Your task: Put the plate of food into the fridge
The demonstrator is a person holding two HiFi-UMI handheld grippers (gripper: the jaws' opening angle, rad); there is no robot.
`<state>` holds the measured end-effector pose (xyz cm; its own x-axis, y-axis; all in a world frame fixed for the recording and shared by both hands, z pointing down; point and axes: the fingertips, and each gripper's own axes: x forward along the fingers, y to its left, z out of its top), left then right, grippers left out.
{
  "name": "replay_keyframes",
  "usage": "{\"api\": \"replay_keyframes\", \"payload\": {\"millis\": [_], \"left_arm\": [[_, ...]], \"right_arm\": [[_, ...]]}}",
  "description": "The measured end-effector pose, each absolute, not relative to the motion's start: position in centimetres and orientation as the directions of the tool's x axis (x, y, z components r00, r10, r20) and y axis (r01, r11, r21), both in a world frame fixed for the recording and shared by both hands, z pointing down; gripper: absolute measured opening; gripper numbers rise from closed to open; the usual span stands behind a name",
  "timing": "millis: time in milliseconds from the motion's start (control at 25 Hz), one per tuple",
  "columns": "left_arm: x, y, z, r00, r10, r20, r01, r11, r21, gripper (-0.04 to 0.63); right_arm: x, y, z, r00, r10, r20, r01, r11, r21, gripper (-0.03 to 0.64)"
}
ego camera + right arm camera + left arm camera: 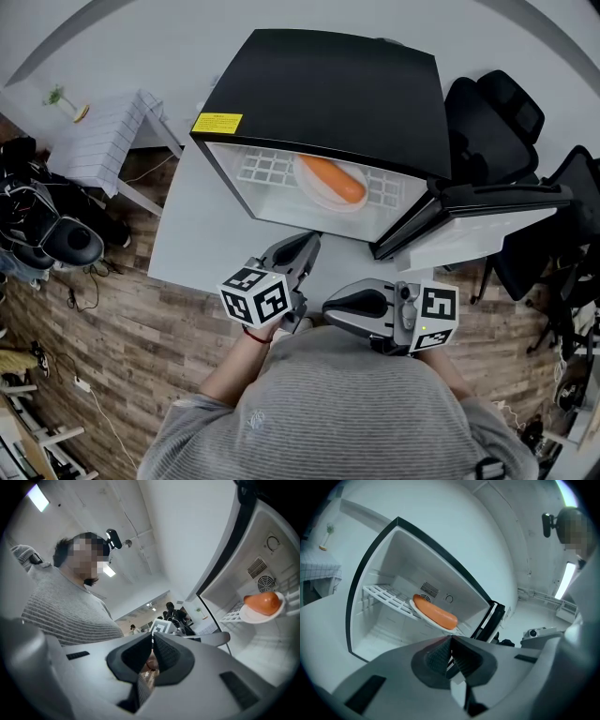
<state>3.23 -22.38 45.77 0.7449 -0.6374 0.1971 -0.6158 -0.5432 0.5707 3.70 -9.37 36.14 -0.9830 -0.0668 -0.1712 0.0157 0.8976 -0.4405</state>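
Even, bright indoor light, soft shadows; ceiling strip lights glare in both gripper views, fisheye bending and dark vignetted corners throughout, focus sharp.

A white table fills the middle of the frame, and a black fridge stands directly on it, its door swung open towards the right. Inside, a white wire shelf spans the compartment. A plate sits on that shelf, right of its centre, with one long orange piece of food lying across it. The table stands on a wood-plank floor. On the floor, dark chairs crowd the right edge and dark bags lie at the left edge.
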Motion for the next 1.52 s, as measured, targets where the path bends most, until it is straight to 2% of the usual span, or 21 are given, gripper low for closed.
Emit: {"api": "replay_keyframes", "payload": {"millis": [240, 440, 720, 1520], "left_arm": [[3.0, -20.8, 45.3, 0.742, -0.646, 0.176, -0.639, -0.605, 0.475, 0.011], [3.5, -19.0, 45.1, 0.779, -0.611, 0.144, -0.600, -0.657, 0.457, 0.011], [4.5, -17.0, 45.0, 0.823, -0.558, 0.106, -0.542, -0.716, 0.439, 0.011], [5.8, -16.2, 46.2, 0.846, -0.513, 0.144, -0.520, -0.736, 0.434, 0.011]], "right_arm": [[4.0, -9.8, 36.8, -0.985, -0.096, -0.145, -0.023, 0.900, -0.436, 0.015], [4.2, -10.2, 37.9, -0.987, -0.133, -0.093, -0.083, 0.904, -0.420, 0.015], [4.7, -10.8, 38.1, -0.982, -0.170, -0.084, -0.120, 0.900, -0.419, 0.015], [5.0, -11.4, 38.5, -0.972, -0.228, -0.061, -0.186, 0.901, -0.392, 0.014]]}}
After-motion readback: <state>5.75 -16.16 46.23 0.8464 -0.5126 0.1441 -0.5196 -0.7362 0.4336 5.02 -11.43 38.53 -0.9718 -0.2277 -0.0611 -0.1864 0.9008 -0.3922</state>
